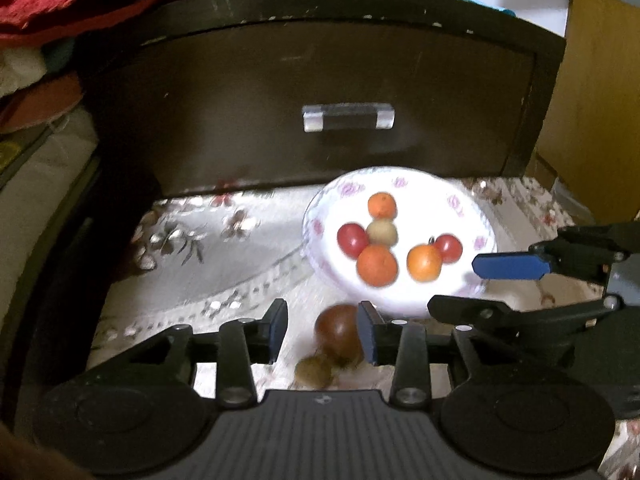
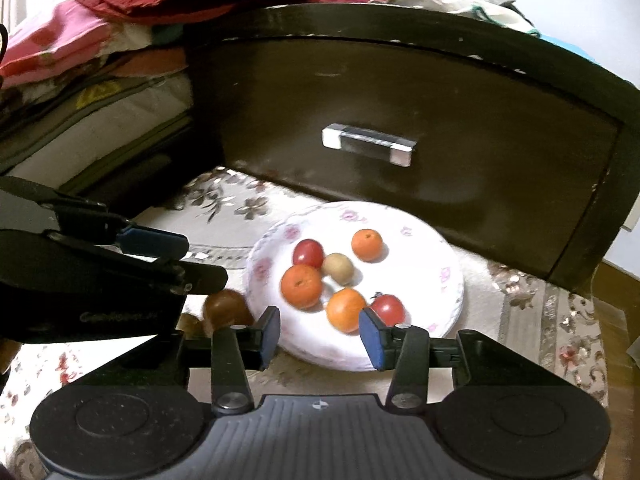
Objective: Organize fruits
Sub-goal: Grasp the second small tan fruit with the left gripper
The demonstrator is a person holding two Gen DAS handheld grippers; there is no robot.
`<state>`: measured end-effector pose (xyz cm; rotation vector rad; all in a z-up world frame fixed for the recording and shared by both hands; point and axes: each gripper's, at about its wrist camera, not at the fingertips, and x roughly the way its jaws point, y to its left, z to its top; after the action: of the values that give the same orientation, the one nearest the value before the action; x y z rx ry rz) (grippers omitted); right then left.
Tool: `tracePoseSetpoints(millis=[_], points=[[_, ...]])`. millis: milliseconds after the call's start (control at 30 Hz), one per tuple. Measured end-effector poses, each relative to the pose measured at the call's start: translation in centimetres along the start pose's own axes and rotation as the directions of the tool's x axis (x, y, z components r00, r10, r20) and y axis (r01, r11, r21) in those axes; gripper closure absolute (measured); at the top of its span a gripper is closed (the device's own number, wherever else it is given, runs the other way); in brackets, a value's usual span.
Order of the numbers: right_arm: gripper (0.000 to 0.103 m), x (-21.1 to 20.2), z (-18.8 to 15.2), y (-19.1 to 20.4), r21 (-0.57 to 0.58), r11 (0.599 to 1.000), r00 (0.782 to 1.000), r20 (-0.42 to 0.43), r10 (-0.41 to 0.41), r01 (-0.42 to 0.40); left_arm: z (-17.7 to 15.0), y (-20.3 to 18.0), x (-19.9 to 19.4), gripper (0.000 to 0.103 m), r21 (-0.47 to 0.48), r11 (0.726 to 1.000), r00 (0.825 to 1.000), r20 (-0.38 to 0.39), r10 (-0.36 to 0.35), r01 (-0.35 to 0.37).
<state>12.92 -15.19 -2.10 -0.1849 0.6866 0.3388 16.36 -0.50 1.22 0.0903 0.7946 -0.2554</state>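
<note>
With both the left gripper [image 1: 323, 332] and right gripper [image 2: 319, 334] partly open and empty, the dark tomato [image 1: 339, 334] beside the plate [image 1: 472, 216] (probably soft, smooth-skinned) wants gentle pinching across its middle.

Left gripper [image 1: 323, 330]: black linkage arms, blue pads [image 1: 367, 334], silver pivot screws, ribbed grey base flanked by two black discs. Right gripper [image 2: 319, 336]: same build, small round emblem on base, faint lettering on black side panel.
</note>
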Motion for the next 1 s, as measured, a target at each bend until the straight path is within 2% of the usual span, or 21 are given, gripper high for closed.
tracePoseSetpoints(millis=[300, 467, 767, 1000], points=[[0.062, 0.4, -1.0, 1.6, -0.002, 1.0, 0.999, -0.038, 0.026, -0.026, -3.0, 0.4, 1.4, 0.059, 0.058, 0.998, 0.997, -0.07, -0.024, 0.029], [0.062, 0.9, -1.3, 1.7, 0.0, 0.999, 0.998, -0.061, 0.035, -0.035, -3.3, -0.3, 2.7, 0.059, 0.076, 0.996, 0.996, -0.084, -0.031, 0.038], [0.059, 1.2, -1.0, 1.2, 0.033, 0.998, 0.996, -0.069, 0.047, -0.044, -3.6, 0.2, 4.2, 0.06, 0.065, 0.998, 0.995, -0.096, -0.004, 0.01], [0.058, 1.4, -1.0, 1.6, 0.026, 0.999, 0.996, -0.068, 0.049, -0.047, -3.5, 0.5, 4.4, 0.071, 0.051, 0.999, 0.997, -0.08, -0.008, 0.012]])
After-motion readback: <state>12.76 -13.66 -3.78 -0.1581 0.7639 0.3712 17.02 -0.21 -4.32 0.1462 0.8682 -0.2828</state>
